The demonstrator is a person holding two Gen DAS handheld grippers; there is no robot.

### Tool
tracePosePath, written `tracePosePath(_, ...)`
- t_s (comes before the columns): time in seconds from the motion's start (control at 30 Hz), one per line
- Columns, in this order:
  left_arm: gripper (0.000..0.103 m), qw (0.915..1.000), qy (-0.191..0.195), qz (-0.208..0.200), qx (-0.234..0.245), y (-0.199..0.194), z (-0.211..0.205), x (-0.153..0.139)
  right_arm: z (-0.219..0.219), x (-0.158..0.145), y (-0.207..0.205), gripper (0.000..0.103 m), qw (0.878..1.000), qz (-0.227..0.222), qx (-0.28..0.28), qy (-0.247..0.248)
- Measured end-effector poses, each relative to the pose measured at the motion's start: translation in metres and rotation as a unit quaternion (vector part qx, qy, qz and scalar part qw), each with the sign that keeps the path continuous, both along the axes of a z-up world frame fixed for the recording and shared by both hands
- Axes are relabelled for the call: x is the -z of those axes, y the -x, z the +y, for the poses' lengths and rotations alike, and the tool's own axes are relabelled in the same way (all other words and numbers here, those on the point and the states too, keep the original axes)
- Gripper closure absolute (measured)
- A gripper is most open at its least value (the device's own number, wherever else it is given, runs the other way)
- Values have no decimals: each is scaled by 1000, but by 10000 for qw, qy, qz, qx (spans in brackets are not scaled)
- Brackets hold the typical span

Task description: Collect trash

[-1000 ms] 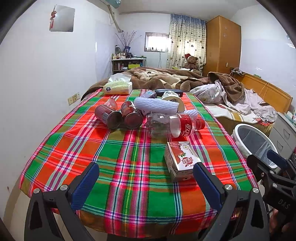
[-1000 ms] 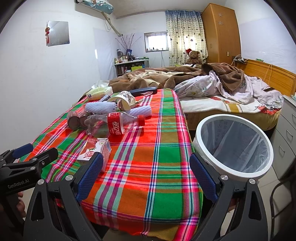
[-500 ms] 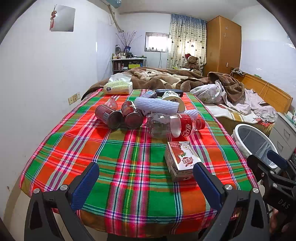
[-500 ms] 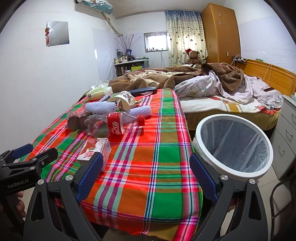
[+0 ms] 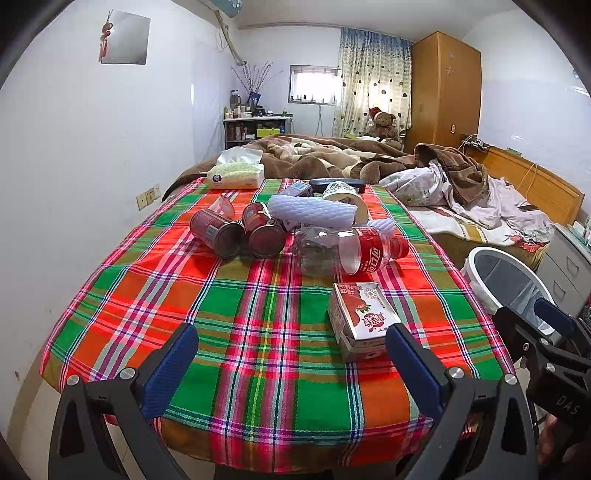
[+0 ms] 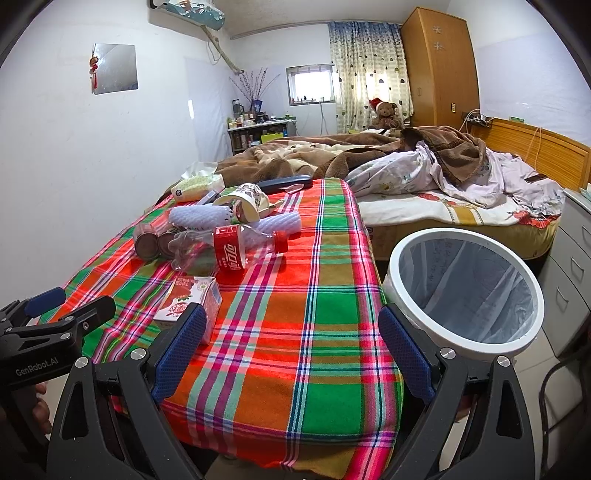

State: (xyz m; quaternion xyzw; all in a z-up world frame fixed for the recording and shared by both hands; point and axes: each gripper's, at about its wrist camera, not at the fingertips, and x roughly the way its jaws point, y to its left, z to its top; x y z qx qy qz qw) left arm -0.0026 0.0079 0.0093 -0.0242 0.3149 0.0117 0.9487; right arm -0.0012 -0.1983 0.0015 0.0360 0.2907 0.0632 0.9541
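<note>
Both hand-held grippers, left (image 5: 291, 345) and right (image 6: 291, 328), gape wide, empty, at the desk's (image 6: 314, 369) bare lower-frame edge. Milk carton (image 5: 360, 319) sits lower right; bin (image 6: 465, 288) right, beside desk.

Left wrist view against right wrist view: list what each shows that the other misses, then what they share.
Only the left wrist view shows the wall socket and the labelled sides of the two red cans. Only the right wrist view shows the whole bin with its liner, the wall air conditioner and the drawer unit. Both show the plaid tablecloth, the cola bottle, the milk carton, the tissue pack and both open grippers.
</note>
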Motion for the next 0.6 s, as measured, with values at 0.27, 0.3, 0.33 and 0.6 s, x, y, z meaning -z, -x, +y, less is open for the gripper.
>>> tracePosePath(0.27,0,10000,-4,-16,-16,1,-1,-2,0,-1,0,7,10000,-16,-3,0)
tracePosePath(0.3,0,10000,-8,-13,-15,1,-1,-2,0,-1,0,7,10000,-15,-3,-2)
tracePosePath(0.33,0,10000,-9,-14,-17,1,-1,-2,-1,-1,1,7,10000,-18,-3,-5)
tracePosePath(0.6,0,10000,-6,-31,-25,1,-1,-2,-1,-1,1,7,10000,-20,-6,4)
